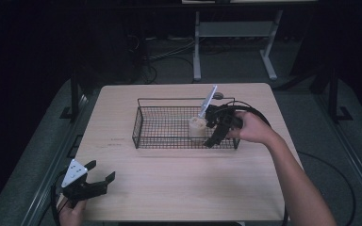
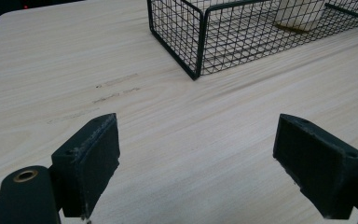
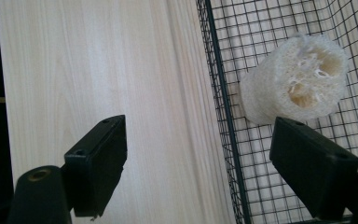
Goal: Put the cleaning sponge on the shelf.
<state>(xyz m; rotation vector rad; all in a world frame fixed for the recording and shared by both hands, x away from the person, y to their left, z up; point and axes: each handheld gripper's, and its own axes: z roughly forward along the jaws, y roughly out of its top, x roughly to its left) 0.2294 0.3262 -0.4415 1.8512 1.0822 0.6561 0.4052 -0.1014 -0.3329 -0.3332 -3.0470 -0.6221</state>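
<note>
High view, done: pale cylindrical loofah sponge [image 1: 197,127] lies inside black wire basket [image 1: 141,123] at its 3 o'clock end.
Right gripper [image 1: 215,128]: fingers released, beside it.
Left gripper [image 1: 97,173]: fingers released, idle at desk's [image 1: 179,183] 7 o'clock.
Left: withdrawing, by the look of it.

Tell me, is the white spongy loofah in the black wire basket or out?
In. The white spongy loofah rests on the mesh floor of the black wire basket, inside its walls, next to the open right gripper.

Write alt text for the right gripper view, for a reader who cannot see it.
A pale loofah piece stands inside a black wire basket on a light wooden table, seen from above. The right gripper hangs open over the basket's edge, one black jaw above the bare table, the other above the mesh just beside the loofah, holding nothing.
</note>
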